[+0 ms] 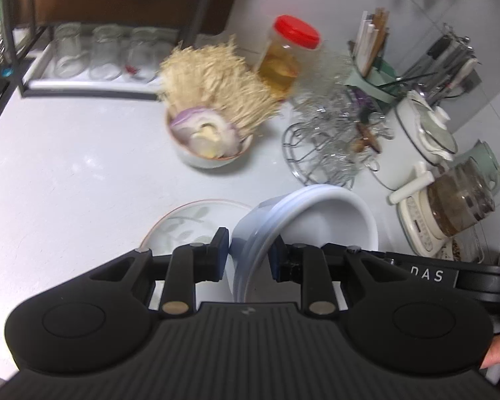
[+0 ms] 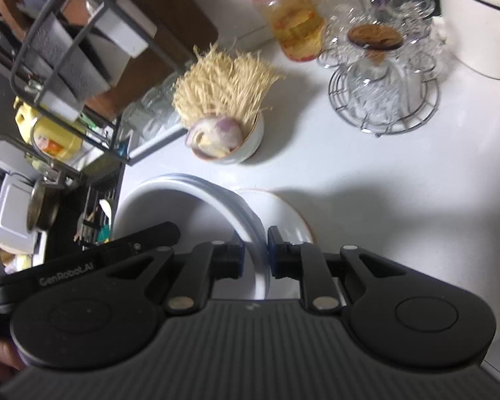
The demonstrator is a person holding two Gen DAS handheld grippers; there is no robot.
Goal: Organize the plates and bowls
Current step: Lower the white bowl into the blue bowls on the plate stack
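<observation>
Both hand-held grippers point(image 1: 248, 255) point(image 2: 255, 255) on bowl stack point(image 1: 333, 213).

A lived-in home kitchen is shown: a white countertop point(image 1: 66, 173) is crowded with a red-lidded pickle jar point(image 1: 283, 56), a rack of upturned glasses point(image 1: 96, 53), a utensil holder point(image 1: 373, 66) and a glass kettle point(image 1: 460, 200)

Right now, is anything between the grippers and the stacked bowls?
No. Left gripper and right gripper each already clamp the stacked white bowls by opposite rims; a leaf-pattern plate lies just beneath.
</observation>
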